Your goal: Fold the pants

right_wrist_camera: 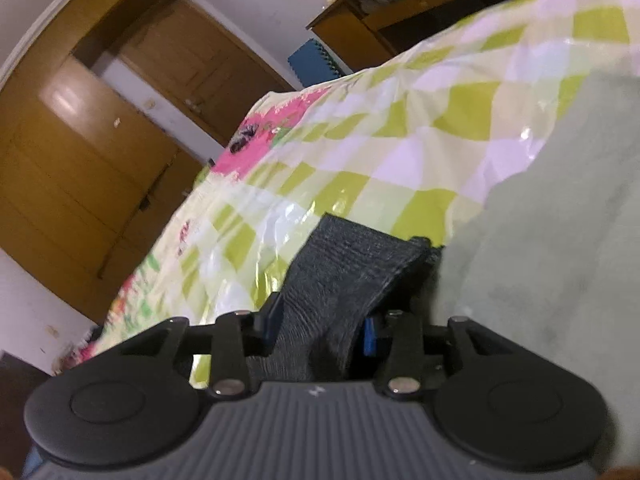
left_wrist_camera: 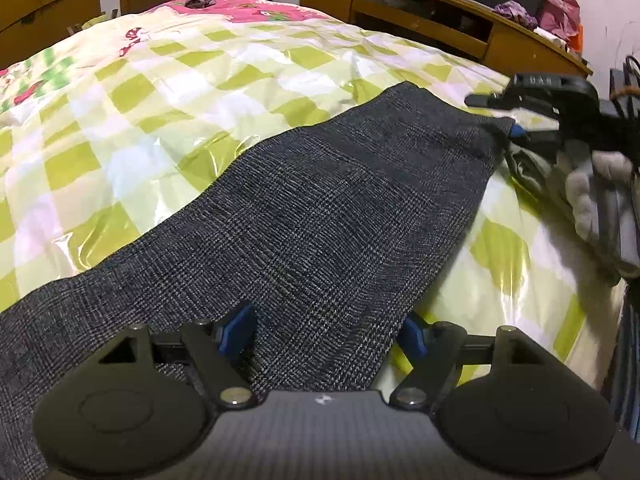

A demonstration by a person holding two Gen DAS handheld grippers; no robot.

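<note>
Dark grey checked pants lie flat in a long strip across the bed, from the lower left to the right edge. My left gripper stands open low over the near part, its blue pads wide apart with the cloth between them. At the far end, the right gripper is at the pants' corner, held by a white-gloved hand. In the right wrist view a bunched fold of the pants sits between the fingers of the right gripper, with a gap showing at the right pad.
The bed has a shiny green-and-white checked quilt with pink prints at its far end. A grey-green cloth lies by the pants' right end. A wooden desk stands behind the bed, with wooden wardrobe doors beyond it.
</note>
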